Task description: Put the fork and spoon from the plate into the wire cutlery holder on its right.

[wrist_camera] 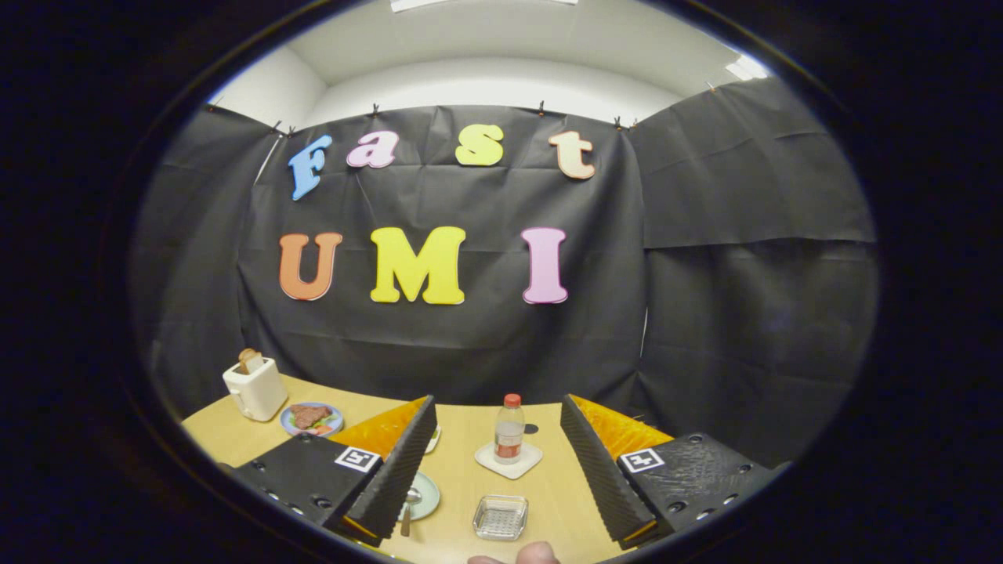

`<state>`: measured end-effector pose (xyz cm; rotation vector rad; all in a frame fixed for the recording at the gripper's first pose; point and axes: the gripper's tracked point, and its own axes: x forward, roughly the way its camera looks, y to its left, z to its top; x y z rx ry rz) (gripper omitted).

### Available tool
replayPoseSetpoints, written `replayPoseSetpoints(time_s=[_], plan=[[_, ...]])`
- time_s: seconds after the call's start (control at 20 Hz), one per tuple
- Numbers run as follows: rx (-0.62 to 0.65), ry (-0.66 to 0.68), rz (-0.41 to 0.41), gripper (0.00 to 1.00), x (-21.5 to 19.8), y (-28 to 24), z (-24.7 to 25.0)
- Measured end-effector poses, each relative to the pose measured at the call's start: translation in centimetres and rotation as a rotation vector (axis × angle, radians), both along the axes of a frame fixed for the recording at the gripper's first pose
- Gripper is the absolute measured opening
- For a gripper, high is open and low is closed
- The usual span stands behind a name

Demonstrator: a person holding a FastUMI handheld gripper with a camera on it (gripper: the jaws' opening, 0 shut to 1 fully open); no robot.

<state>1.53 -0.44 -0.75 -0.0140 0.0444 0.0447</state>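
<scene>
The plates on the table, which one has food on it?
The far plate beside the toaster, holding meat and vegetables. The near plate by the open gripper holds just a spoon.

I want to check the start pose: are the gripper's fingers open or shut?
Open. The gripper has a wide gap between its fingers, with the bottle and the small clear dish showing between them; nothing is held.

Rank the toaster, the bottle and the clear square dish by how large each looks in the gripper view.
1. Toaster, largest, at the far table edge.
2. Bottle, on its coaster, ahead of the open jaws; narrower than the toaster.
3. Clear square dish, between the jaws; smallest, though nearness to the camera makes its place below the bottle unsure.
</scene>
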Motion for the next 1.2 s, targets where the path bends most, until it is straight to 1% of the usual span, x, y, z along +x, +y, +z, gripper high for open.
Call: replayPoseSetpoints(time_s=[0.3,0.5,0.7,0.9,1.2], plan=[[-0.022,0.056,0.023,0.95,0.4,0.5,-1.5],[-0.079,0.15,0.091,0.95,1.2,1.8,-3.0],[-0.094,0.334,0.16,0.95,1.9,3.1,-7.2],[-0.084,0.591,0.219,0.95,1.7,5.3,-12.7],[-0.174,0.805,0.292,0.95,2.4,9.9,-16.2]])
